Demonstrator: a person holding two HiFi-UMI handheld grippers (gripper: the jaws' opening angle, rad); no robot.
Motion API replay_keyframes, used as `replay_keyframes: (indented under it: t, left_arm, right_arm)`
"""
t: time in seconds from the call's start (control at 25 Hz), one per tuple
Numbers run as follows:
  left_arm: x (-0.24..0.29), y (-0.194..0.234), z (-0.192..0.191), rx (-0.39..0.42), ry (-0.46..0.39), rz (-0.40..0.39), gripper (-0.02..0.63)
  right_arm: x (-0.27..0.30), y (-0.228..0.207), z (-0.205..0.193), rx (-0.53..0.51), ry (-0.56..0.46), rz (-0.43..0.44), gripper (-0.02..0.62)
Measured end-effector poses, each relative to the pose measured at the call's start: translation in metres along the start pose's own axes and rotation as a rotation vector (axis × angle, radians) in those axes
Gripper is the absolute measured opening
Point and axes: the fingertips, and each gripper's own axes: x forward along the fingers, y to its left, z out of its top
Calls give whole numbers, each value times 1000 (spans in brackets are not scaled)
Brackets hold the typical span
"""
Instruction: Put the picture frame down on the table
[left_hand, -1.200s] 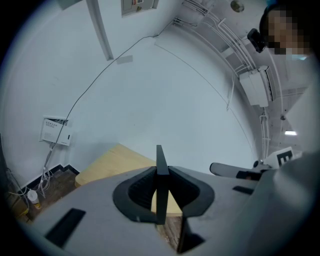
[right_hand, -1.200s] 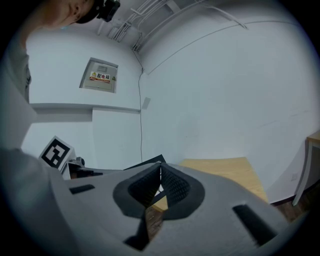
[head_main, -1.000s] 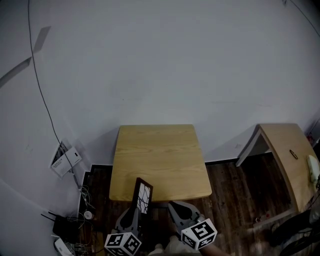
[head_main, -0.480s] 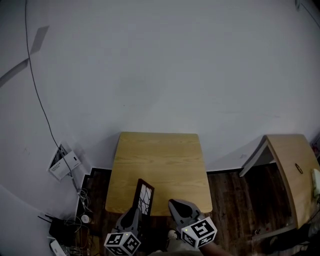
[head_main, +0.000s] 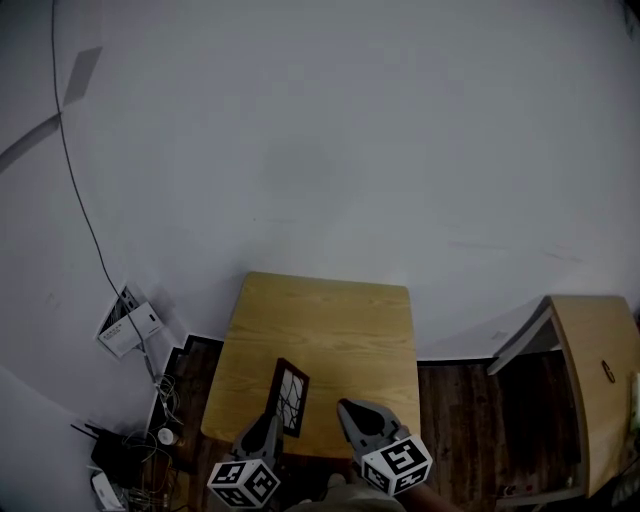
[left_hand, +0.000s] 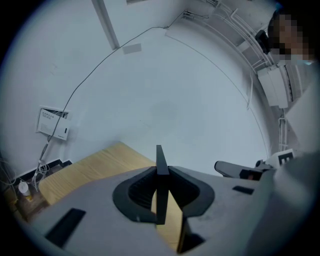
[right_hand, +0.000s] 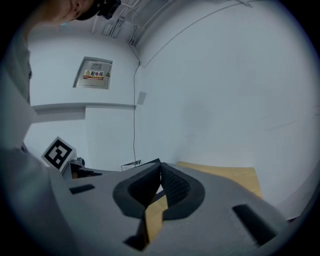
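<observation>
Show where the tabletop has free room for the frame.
The table top is bare from its wall-side edge to its near edge. Only the near-left part is busy: the picture frame is held upright there in the left tool, the shut right tool beside it. Cables crowd the floor left of the table.

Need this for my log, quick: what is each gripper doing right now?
Left gripper: closed on the picture frame, gripping its edge.
Right gripper: closed, nothing between its jaws.

Wall panel label (right_hand: 95, 75) reads "配电箱". Print on white wall box (left_hand: 52, 125) too small.
</observation>
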Motion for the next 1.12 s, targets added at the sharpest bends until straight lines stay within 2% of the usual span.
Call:
replay_keyframes:
  t: [0.56,1.12]
  left_arm:
    - [64,-1,-35,-32,52,65,61]
    - [114,7,-79,-93,108,106,61]
  right_arm:
    - [26,-50,-18,22,51,57,0]
    - [24,-87,-38,63,94,65,0]
